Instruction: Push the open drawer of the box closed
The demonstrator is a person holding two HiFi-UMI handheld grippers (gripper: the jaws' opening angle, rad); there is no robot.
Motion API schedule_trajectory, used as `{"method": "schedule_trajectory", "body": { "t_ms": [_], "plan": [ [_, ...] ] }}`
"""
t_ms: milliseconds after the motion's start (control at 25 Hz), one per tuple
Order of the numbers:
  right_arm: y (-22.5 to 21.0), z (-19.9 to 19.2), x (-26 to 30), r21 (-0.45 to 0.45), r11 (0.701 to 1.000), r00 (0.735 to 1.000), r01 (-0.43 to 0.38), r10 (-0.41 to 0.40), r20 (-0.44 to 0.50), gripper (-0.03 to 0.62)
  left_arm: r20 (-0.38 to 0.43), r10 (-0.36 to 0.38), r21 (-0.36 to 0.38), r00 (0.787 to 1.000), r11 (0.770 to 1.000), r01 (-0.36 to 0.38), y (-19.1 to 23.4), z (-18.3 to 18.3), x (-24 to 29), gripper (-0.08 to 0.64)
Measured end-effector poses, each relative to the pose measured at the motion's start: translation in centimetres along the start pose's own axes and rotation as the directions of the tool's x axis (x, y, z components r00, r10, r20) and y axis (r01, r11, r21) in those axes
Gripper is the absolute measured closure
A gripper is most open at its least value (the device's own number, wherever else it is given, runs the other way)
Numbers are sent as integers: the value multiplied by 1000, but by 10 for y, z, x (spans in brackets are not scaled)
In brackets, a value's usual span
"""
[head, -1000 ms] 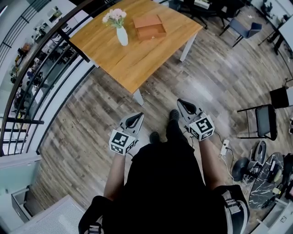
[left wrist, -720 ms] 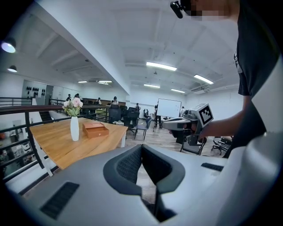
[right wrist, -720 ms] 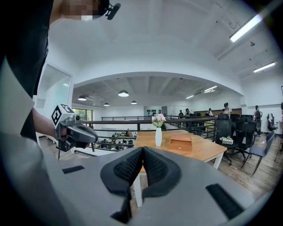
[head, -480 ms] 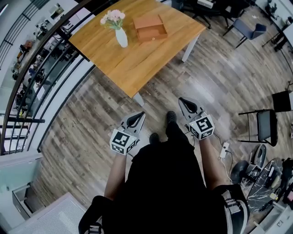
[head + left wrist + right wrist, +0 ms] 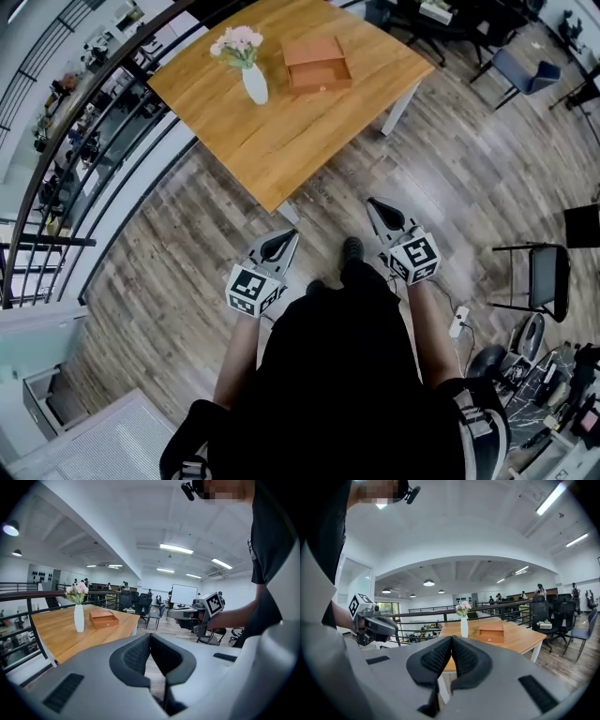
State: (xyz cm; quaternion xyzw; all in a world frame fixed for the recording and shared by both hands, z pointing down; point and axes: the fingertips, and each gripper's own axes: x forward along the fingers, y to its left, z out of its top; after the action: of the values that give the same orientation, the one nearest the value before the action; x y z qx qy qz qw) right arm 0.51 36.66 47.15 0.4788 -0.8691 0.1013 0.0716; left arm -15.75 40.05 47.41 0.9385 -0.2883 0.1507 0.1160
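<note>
Wooden box (image 5: 312, 51), drawer (image 5: 322, 77) open, shown on table (image 5: 281, 131), well ahead of jaws. Left gripper (image 5: 277, 245), right gripper (image 5: 382, 217): jaws pressed together, empty. Risk judged: vase (image 5: 254, 82) beside box toppled if box is shoved sideways.

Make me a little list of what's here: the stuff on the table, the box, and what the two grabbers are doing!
Table: wooden table ahead of the person
On it: white vase with flowers, and beside it a brown box
Drawer: drawer pulled out of the box, open
Left gripper: jaws together, holding nothing, short of the table
Right gripper: jaws together, holding nothing, short of the table
Job: drawer not yet pushed
</note>
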Motion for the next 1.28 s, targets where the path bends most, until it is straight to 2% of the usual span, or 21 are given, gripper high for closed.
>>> {"method": "schedule_trajectory", "body": {
  "t_ms": [520, 1000, 1280],
  "plan": [
    [-68, 21, 52, -34, 997, 997, -64, 63, -36, 577, 10, 37, -13, 999, 999, -37, 37, 40, 69, 538],
    [-102, 20, 76, -43, 989, 988, -142, 139, -63, 577, -6, 99, -40, 995, 994, -99, 47, 52, 105, 537],
    [-132, 26, 75, -51, 986, 985, -161, 158, -62, 576, -12, 113, -37, 994, 993, -113, 43, 64, 133, 537]
  ]
}}
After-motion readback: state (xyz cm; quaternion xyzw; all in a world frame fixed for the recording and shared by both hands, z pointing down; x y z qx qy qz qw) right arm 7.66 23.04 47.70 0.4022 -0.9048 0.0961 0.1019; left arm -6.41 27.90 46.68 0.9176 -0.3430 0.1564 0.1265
